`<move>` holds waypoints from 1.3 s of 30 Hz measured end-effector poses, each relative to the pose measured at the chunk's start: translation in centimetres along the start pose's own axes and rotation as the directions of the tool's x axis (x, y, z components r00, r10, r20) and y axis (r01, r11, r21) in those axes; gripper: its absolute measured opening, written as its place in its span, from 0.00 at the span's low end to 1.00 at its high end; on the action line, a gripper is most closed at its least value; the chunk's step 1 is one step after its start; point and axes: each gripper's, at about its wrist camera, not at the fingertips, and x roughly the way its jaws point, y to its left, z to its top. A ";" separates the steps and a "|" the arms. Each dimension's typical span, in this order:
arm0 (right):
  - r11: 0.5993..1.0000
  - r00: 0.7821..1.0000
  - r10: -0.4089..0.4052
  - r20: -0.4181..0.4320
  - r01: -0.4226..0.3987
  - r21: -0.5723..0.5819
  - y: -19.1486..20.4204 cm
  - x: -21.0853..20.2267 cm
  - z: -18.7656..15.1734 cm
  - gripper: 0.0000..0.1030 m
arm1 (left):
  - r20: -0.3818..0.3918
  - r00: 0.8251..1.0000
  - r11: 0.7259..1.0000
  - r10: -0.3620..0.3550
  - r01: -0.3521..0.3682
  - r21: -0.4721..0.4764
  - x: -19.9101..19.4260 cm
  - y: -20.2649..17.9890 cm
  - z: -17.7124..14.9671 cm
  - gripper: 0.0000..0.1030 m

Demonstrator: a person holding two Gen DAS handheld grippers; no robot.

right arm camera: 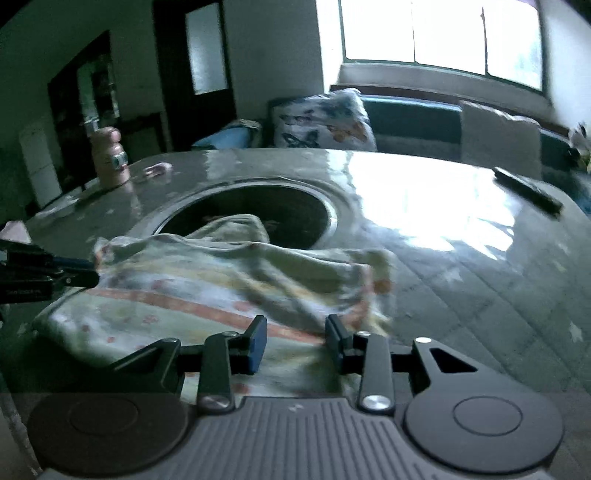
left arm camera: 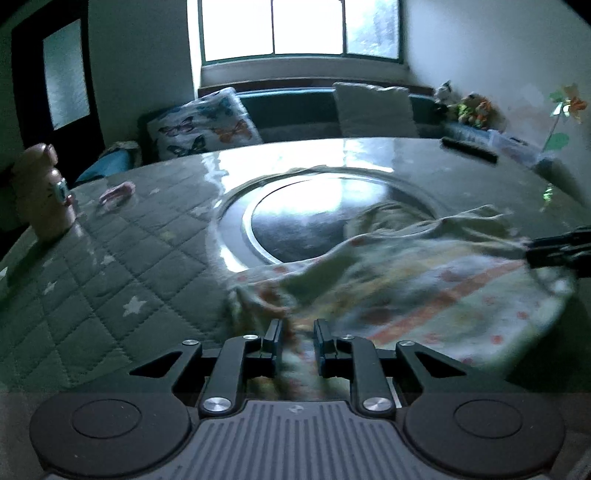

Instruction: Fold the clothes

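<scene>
Pale cotton printed with orange spots and an orange stripe: the small garment point(left arm camera: 424, 280) lies crumpled on the quilted table cover point(left arm camera: 92, 280), spreading ahead and to the right of the left gripper point(left arm camera: 297, 334). That gripper's jaws stand close together with a bunch of the cloth between them, clenched on the garment's near corner. In the right wrist view the same garment point(right arm camera: 207, 280) lies ahead and to the left of the right gripper point(right arm camera: 295, 338), whose jaws are spread apart over the cloth's near edge; fabric passes beneath and between them, but they are not pressed on it, so it is released. The far part of the garment laps over the rim of the round dark inset point(left arm camera: 306, 221) in the middle of the table, straight beyond the left gripper. Each gripper shows in the other's view: the right one as a dark shape at the far right edge of the cloth, the left one at the far left edge. Motion blur softens the garment's print, so its exact type cannot be told.

Well ahead and left of the left gripper stands a pink bottle point(left arm camera: 44, 192), with a small pink item point(left arm camera: 116, 192) lying near it. A dark remote-like bar point(left arm camera: 469, 149) rests far ahead to the right, near the table's back edge. Behind the table, a butterfly cushion point(left arm camera: 207, 123) leans on a bench under a bright window point(left arm camera: 299, 27)
</scene>
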 end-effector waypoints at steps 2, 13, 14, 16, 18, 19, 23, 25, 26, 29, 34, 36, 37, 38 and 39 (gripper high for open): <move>1.000 1.000 -0.010 0.006 0.010 0.001 -0.5 -0.1 0.3 0.33 | -0.006 1.000 1.000 0.007 -0.007 -0.007 0.4 0.4 0.4 0.21; 0.999 0.998 0.051 0.022 -0.051 -0.003 -0.5 3.9 3.9 0.33 | 0.013 0.997 0.996 -0.077 0.076 0.036 2.5 -2.8 3.9 0.21; 0.999 0.999 0.047 0.013 -0.047 0.002 -0.7 4.3 3.9 0.32 | 0.009 0.997 0.996 -0.080 0.080 0.045 3.0 -3.1 4.1 0.21; 0.999 1.000 0.029 -0.004 -0.029 0.015 -1.2 4.9 3.6 0.28 | 0.001 0.997 0.995 -0.082 0.082 0.059 3.8 -3.6 4.4 0.21; 0.999 1.000 0.023 -0.012 -0.023 0.040 -2.0 5.1 3.3 0.17 | -0.009 0.997 0.995 -0.072 0.072 0.063 4.6 -3.7 4.7 0.21; 0.999 1.000 0.020 -0.011 -0.020 0.047 -2.1 5.0 3.3 0.16 | -0.014 0.998 0.996 -0.067 0.068 0.066 5.0 -3.7 4.8 0.21; 0.999 1.000 0.021 0.014 -0.021 0.024 -1.4 4.3 3.8 0.18 | -0.015 0.998 0.996 -0.063 0.064 0.070 5.4 -3.8 5.1 0.21; 0.999 0.998 0.055 0.029 -0.055 0.000 -0.5 4.2 4.3 0.18 | -0.009 0.998 0.995 -0.066 0.067 0.072 5.2 -3.9 5.2 0.21; 0.997 0.996 0.077 0.033 -0.077 -0.009 -0.1 4.3 4.5 0.18 | -0.007 0.998 0.995 -0.067 0.068 0.073 5.2 -4.0 5.3 0.21; 0.993 0.993 0.113 0.021 -0.112 -0.039 1.4 5.3 4.8 0.18 | -0.018 0.998 0.995 -0.059 0.061 0.076 5.6 -4.2 5.3 0.21; 0.993 0.994 0.106 -0.005 -0.106 -0.052 2.6 7.0 4.9 0.18 | -0.019 0.998 0.996 -0.054 0.056 0.070 5.6 -4.1 5.3 0.21; 0.996 0.996 0.086 -0.009 -0.086 -0.033 2.3 7.2 4.9 0.22 | -0.011 0.999 0.997 -0.050 0.051 0.065 5.1 -4.0 5.3 0.22; 0.997 0.997 0.076 -0.011 -0.076 -0.023 2.2 7.3 4.9 0.22 | -0.006 0.999 0.997 -0.047 0.048 0.062 4.8 -3.9 5.3 0.24; 0.997 0.997 0.074 -0.006 -0.074 -0.022 2.2 7.1 4.9 0.22 | -0.001 0.999 0.997 -0.044 0.044 0.059 4.5 -3.8 5.3 0.29; 0.997 0.997 0.074 0.002 -0.074 -0.024 2.2 6.7 4.9 0.22 | 0.004 0.999 0.998 -0.042 0.042 0.055 4.2 -3.8 5.3 0.32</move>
